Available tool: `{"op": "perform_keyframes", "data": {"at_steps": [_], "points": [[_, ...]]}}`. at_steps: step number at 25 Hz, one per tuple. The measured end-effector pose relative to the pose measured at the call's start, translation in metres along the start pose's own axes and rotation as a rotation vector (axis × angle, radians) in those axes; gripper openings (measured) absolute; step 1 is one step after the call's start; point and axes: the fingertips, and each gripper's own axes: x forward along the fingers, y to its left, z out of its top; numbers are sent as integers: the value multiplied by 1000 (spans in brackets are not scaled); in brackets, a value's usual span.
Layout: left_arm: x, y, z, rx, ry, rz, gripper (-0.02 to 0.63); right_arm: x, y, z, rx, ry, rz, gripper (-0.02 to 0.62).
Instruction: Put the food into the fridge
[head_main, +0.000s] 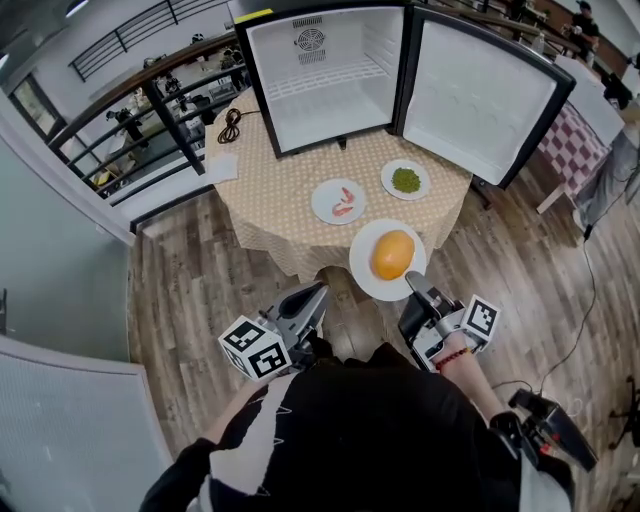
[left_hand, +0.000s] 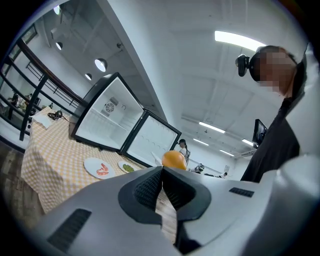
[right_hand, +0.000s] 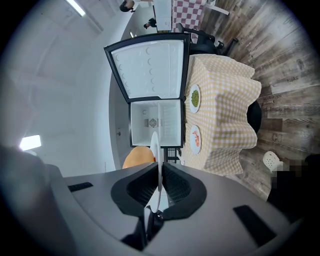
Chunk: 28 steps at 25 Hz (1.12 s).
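I have the right hand-held gripper (head_main: 418, 288) clenched on the near rim of a white plate (head_main: 366, 272); in the right gripper view the rim runs edge-on between the two pads (right_hand: 170, 187), which press on it from both sides. A round orange food (head_main: 392, 254) sits on that plate, near its middle; the plate hangs in the air at the near edge of the counter (head_main: 270, 205), well short of the fridge (head_main: 325, 115).

The left hand-held gripper (head_main: 312, 300) is clenched with nothing in it; in the left gripper view its jaws meet, and the orange food shows just beyond their tips. It hovers beside the right one, apart from the plate.

The fridge stands at the far side of the counter with its door (head_main: 480, 95) swung wide to the right; a wire shelf (head_main: 325, 80) crosses the upper part of its white inside.

Two more plates lie on the checked cloth in front of the fridge; the left one (head_main: 322, 210) carries shrimp (head_main: 345, 200), the right one (head_main: 390, 188) something green (head_main: 406, 180); they are near each other but not touching. A dark cable (head_main: 231, 125) lies coiled to the left of the fridge.
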Motion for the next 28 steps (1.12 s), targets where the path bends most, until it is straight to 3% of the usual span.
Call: {"op": "perform_keyframes", "data": {"at_steps": [7, 15, 28], "points": [[11, 16, 7, -5, 5, -28, 15, 13, -3, 9, -7, -31, -4, 28], [48, 83, 47, -18, 26, -69, 15, 88, -4, 35, 8, -65, -22, 28], [81, 155, 104, -41, 39, -121, 15, 173, 9, 58, -3, -105, -62, 28]]}}
